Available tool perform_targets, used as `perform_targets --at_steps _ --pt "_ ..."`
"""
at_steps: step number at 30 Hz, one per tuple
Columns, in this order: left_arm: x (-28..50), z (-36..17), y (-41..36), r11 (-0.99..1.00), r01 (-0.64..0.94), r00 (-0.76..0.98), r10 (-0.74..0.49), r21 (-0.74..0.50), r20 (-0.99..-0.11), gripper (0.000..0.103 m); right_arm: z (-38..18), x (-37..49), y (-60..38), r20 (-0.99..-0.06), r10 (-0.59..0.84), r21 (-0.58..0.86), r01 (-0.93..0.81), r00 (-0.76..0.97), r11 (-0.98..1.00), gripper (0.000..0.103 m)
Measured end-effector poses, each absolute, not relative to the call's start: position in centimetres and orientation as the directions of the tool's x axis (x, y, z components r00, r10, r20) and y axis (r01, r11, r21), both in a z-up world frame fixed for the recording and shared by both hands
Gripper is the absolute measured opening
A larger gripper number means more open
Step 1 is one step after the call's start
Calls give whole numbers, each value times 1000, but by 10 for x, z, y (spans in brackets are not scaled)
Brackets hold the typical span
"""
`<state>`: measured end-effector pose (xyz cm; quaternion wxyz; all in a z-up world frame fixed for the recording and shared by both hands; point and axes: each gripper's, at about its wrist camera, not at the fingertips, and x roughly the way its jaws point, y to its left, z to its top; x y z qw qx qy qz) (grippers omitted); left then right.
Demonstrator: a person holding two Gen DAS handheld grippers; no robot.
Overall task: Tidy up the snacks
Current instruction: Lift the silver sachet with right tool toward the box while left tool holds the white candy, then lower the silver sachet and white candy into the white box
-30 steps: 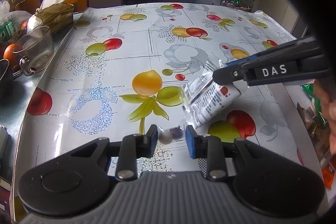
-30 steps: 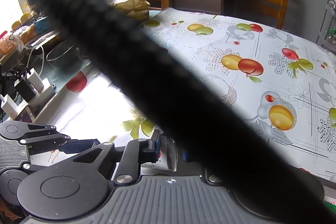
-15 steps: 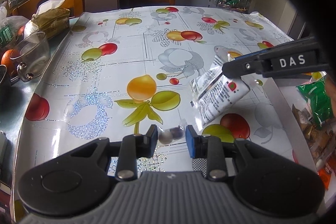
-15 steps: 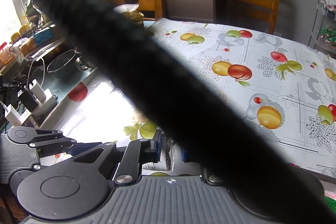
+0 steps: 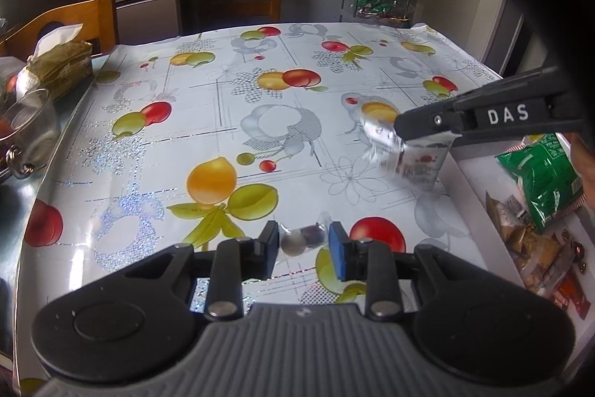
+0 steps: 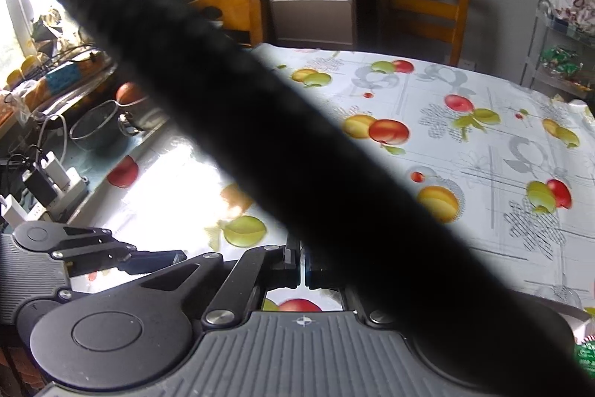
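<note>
The silver packet (image 5: 416, 162) hung just under the tip of the right gripper (image 5: 403, 131), its top edge against the fingers and its body blurred while the gripper itself was sharp. A second earlier it had sat fatter between those fingers and nearer the left gripper; by now it had been carried away from there, to the near rim of the white box (image 5: 468, 181) of snacks. In the same second the right fingers came almost fully together. In the right wrist view they stood pad to pad with only a sliver between, and none of the packet showed past them, though a black strap (image 6: 260, 118) hid most of what lay beyond. Whether they still pinched the packet's thin seal or it had slipped free could not be told. Either way it seemed on the point of joining the box, so that item looked nearly done.

The small clear-wrapped sweets (image 5: 301, 240) sat clamped between the fingers of the left gripper (image 5: 303, 244), which had kept the same narrow hold throughout. They were lifted clear of the fruit-print tablecloth (image 5: 223, 106) and looked likely to go in next.

Beyond the right fingers, inside the box, lay a green bag (image 5: 539, 173) and some brown wrappers. The cloth ahead of the left fingers carried no other snacks.
</note>
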<state>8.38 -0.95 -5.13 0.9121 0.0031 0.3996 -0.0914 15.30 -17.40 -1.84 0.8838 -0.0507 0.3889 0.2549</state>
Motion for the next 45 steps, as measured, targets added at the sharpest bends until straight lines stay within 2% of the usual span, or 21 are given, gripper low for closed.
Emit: perform_targets --at_steps 16,31,45 --pt "85 -42 -32 966 244 667 -228 -81 -709 26 -4 127 -211 -684 379 119 -418 623 901 3" --pt "79 -17 -95 902 422 649 -368 -88 -666 26 15 97 -261 -651 299 110 -303 698 947 3" --pt "69 -20 -157 811 579 568 -475 -84 -672 26 12 74 -310 -652 213 117 -181 728 976 3"
